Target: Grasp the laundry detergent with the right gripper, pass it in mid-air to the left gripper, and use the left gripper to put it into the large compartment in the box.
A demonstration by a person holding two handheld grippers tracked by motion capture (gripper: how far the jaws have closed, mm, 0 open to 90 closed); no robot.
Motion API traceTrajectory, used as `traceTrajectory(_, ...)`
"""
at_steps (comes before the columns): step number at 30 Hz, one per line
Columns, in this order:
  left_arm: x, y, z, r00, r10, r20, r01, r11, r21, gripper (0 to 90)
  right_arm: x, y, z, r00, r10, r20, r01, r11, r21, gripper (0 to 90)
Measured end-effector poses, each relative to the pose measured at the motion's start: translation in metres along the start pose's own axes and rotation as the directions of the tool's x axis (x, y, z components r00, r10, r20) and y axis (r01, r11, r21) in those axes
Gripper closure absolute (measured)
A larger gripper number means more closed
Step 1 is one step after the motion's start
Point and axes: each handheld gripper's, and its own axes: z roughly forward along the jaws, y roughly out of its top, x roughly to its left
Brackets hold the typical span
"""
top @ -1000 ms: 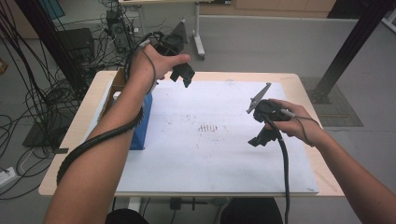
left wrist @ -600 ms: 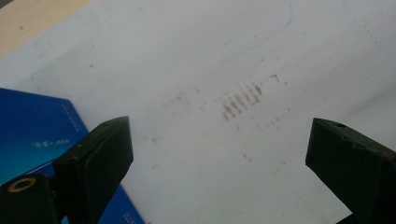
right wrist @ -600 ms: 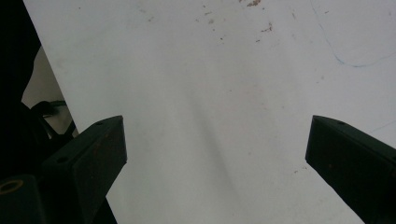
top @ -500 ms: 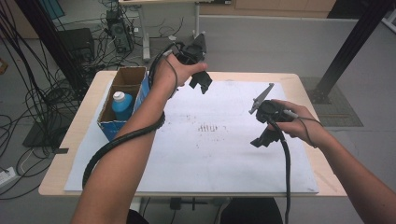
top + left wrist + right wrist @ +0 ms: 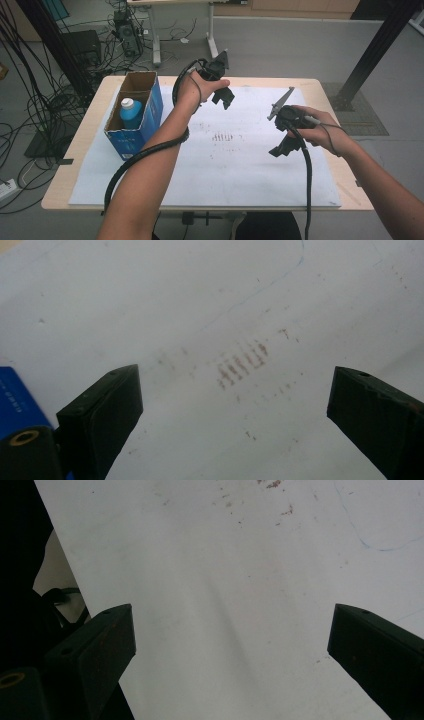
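Two grippers: both held above the table, each with nothing between its jaws.
Left gripper [image 5: 223, 95]: raised over the far edge of the table, near its middle; in its own view the jaws stand wide apart and grip nothing, with only the marked sheet beneath them.
Right gripper [image 5: 284, 148]: hovers over the right half of the table, toward the right edge; jaws likewise spread wide and bare, pointing down at the sheet.
White sheet [image 5: 240, 165]: covers most of the tabletop; a cluster of short brownish marks [image 5: 241, 365] sits near its centre.
Cardboard box [image 5: 148, 114]: blue-sided, open at the top, standing at the table's far left corner on the sheet's edge.
Blue bottle [image 5: 131, 113]: white cap, upright inside the box, at the end nearer the person.
Relation: left gripper is near the box but apart from it, to its right; right gripper is well apart from it.
Likely step: reaching for the bottle in the box, judging by how things lie.
Doing it well: bring the left gripper over the box opening, keep the jaws spread, lower straight down so they straddle the bottle below its cap, clear of the cardboard walls, then close squarely and lift vertically.
Risk: a tilted approach could catch the box rim or tip the bottle.
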Motion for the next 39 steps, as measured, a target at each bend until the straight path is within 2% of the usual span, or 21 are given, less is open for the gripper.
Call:
traceTrajectory(8,0.002,-0.003,0.026,0.9999,-0.015,0.009,0.014,0.9995,0.028,8.3,-0.011,0.007,-0.008,0.9998,0.016,-0.009,-0.016,1.000,0.009,4.5)
traceTrajectory(19,-0.004,-0.007,0.059,0.9992,-0.029,0.028,0.027,0.9977,0.062,8.8,-0.024,0.022,-0.038,0.9998,0.022,-0.002,-0.022,1.000,0.007,4.2)
traceTrajectory(28,-0.003,-0.012,0.075,0.9985,-0.048,0.025,0.046,0.9963,0.072,9.6,-0.026,0.030,-0.061,0.9999,0.011,0.012,-0.011,1.000,0.012,4.3)
traceTrajectory(29,-0.003,-0.012,0.076,0.9989,-0.040,0.024,0.038,0.9957,0.085,9.6,-0.026,0.031,-0.064,0.9998,0.010,0.016,-0.011,1.000,0.011,4.2)
traceTrajectory(39,0.000,-0.013,0.084,0.9984,-0.057,0.007,0.056,0.9955,0.076,10.1,-0.028,0.038,-0.089,0.9996,0.009,0.027,-0.009,1.000,0.003,4.0)
